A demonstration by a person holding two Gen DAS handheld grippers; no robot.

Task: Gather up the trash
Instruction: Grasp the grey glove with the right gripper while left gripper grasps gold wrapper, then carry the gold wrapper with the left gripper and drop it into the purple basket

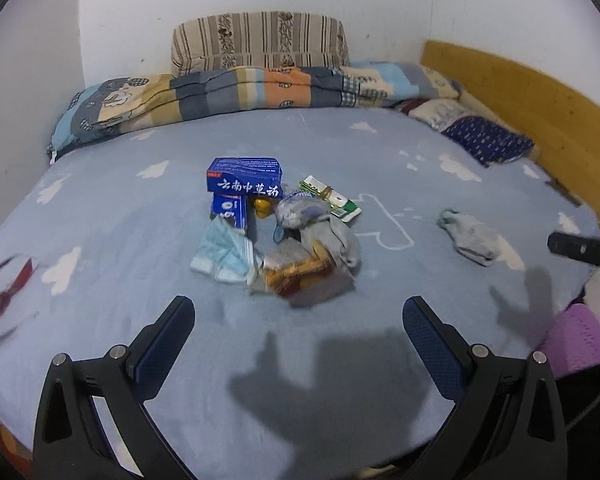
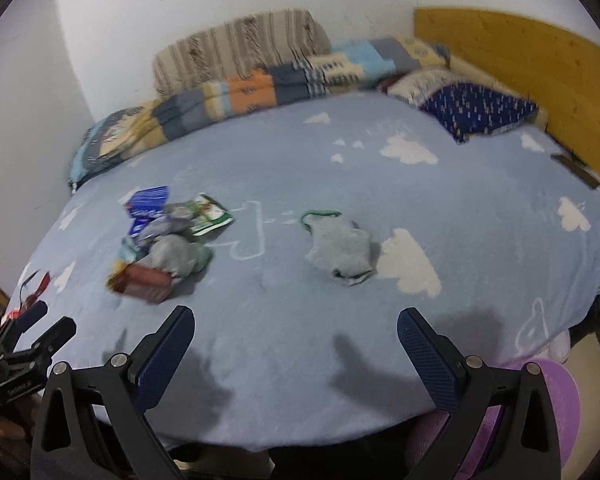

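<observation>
Roughly at the middle of the bed [image 1: 100, 208], the trash pile [image 1: 276, 232] lay heaped: a blue box [image 1: 244, 176], a face mask [image 1: 222, 254], a crinkled snack wrapper [image 1: 300, 276] and a green packet [image 1: 332, 200], tangled with grey socks [image 1: 324, 232]. It sat at twelve o'clock from the left hand-held gripper [image 1: 298, 320], well apart, and at ten o'clock from the right hand-held gripper [image 2: 296, 328]; both stood wide apart and empty. Best, I judged, to take the nearest loose wrapper first, pinching one edge and leaving the socks behind.

Both wrist views low at bed [image 1: 100, 208] foot edge, facing wall; share litter pile [image 1: 276, 236]
</observation>
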